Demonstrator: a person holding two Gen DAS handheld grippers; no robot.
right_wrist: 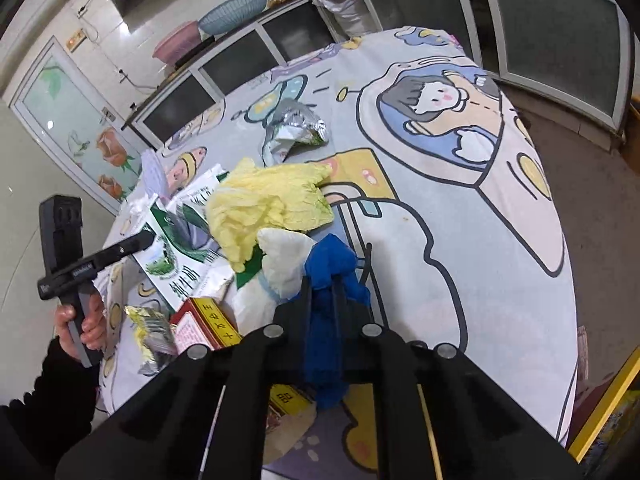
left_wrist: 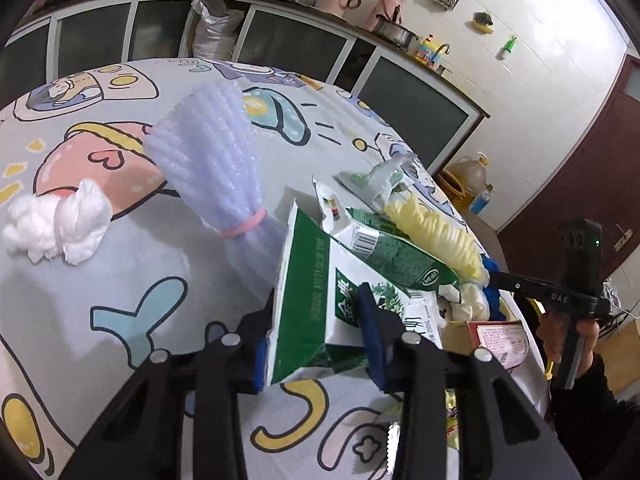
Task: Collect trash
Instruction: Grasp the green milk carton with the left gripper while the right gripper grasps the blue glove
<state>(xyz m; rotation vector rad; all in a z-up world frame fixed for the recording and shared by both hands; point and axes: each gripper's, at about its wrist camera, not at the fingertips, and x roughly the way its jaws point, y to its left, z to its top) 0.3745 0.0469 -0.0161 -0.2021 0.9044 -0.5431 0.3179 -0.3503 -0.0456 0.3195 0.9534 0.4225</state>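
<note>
The table (left_wrist: 120, 288), under a cartoon-print cloth, carries a scatter of trash. Largest is a pale foam net sleeve (left_wrist: 212, 152) cinched by a pink band, lying near the table's middle. Next to it, a torn green-and-white milk carton (left_wrist: 316, 304), flattened and creased, sits clamped between the pads of the left gripper (left_wrist: 316, 320). A crumpled yellow wrapper (right_wrist: 272, 204) rests against the carton's far side. The right gripper (right_wrist: 322, 284) is closed tight on a bunched blue cloth (right_wrist: 332, 264), beside a white bag (right_wrist: 284, 260). A white cotton wad (left_wrist: 56, 220) lies apart.
</note>
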